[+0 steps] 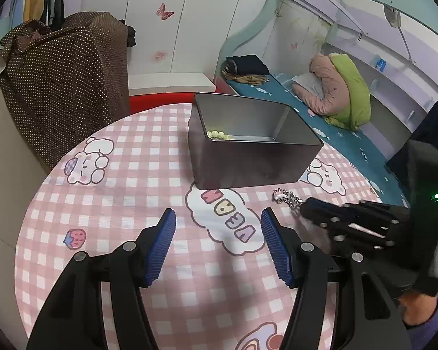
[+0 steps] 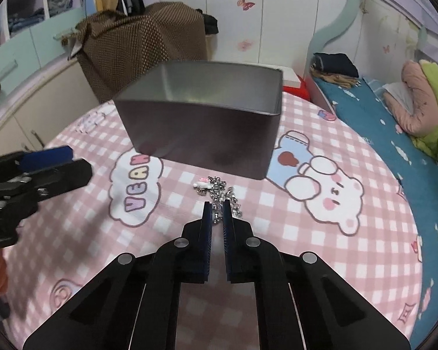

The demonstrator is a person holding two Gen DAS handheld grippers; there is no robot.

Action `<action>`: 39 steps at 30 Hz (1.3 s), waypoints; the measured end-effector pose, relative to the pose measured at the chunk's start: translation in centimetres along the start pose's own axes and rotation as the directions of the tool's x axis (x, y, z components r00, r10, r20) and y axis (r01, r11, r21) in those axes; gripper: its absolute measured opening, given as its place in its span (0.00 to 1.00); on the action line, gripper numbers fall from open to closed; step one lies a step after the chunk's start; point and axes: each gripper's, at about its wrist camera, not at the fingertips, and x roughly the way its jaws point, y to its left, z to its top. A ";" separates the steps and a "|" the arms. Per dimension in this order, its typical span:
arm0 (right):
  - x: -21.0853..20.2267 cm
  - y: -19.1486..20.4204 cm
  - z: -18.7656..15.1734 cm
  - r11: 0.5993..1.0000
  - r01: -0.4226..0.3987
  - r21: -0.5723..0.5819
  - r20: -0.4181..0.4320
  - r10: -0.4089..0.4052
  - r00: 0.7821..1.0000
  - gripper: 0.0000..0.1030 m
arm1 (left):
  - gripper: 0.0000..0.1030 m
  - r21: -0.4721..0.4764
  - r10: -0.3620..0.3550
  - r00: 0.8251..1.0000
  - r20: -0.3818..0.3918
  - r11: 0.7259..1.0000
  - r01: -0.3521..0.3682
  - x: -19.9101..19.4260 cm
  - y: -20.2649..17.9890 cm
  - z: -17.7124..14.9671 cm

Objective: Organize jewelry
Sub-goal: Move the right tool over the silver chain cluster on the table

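From the left wrist: the left gripper [image 1: 217, 227] hangs with jaws apart and empty over a round table [image 1: 108, 192] in pink checked cloth printed with cartoon bears. A grey metal tin [image 1: 248, 160] stands open mid-table, pale beads [image 1: 219, 134] in its near-left corner. Beyond lie a white wardrobe [image 1: 166, 23] with butterfly stickers and a blue-sheeted bed [image 1: 350, 140].

From the right wrist: the right gripper [image 2: 217, 204] is clamped on a silver chain [image 2: 219, 195] lying on the cloth just before the tin [image 2: 201, 134].
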 end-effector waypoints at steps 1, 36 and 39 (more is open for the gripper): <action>-0.8 -0.3 0.0 1.000 -0.013 0.008 0.017 0.013 1.000 0.07 | 0.57 -0.002 -0.002 1.000 -0.002 1.000 0.002 0.1 0.0 0.0; 0.5 -0.6 -1.1 0.999 -0.053 -0.015 -0.040 0.052 0.998 0.25 | 0.57 -0.036 0.013 0.997 -0.078 0.999 -0.016 3.0 -1.1 -0.3; 0.7 -1.2 -0.9 0.999 -0.037 -0.005 -0.042 0.036 0.998 0.15 | 0.57 -0.029 -0.001 0.996 -0.085 1.000 -0.001 3.6 -1.8 -0.2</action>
